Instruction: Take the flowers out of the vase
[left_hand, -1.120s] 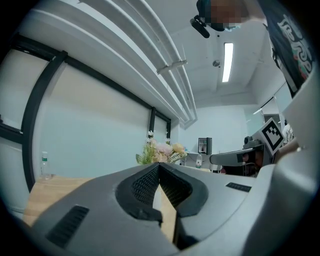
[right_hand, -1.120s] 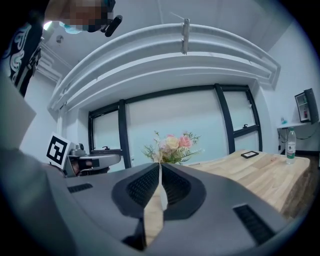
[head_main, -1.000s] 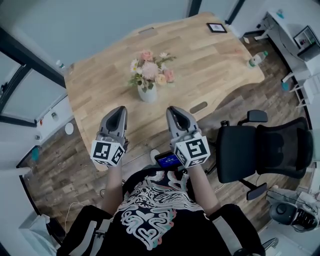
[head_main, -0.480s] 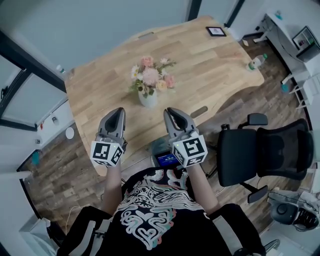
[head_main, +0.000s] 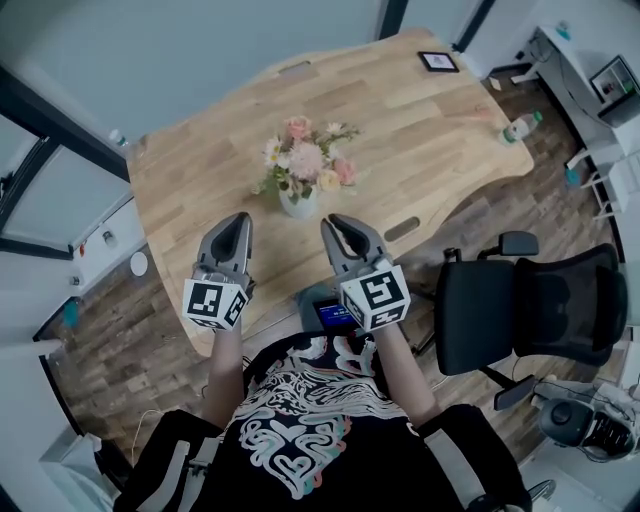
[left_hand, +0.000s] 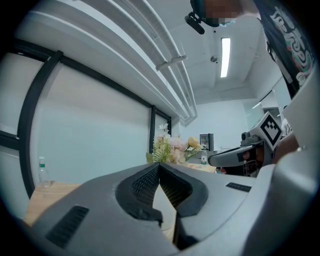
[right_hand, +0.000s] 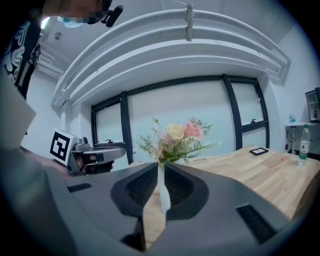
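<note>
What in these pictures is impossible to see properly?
- Vase: in the left gripper view, mostly hidden behind the shut left tongs.
- Flower stems: in the head view, the flowers cover the vase mouth.
- Black frame: head view, too small to read.
- Blue screen: head view, partly behind the right tongs' cube, too small.

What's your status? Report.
Jaws shut and empty on left gripper and right gripper, short of the vase. The flowers in it, untouched. Nothing in the way.
</note>
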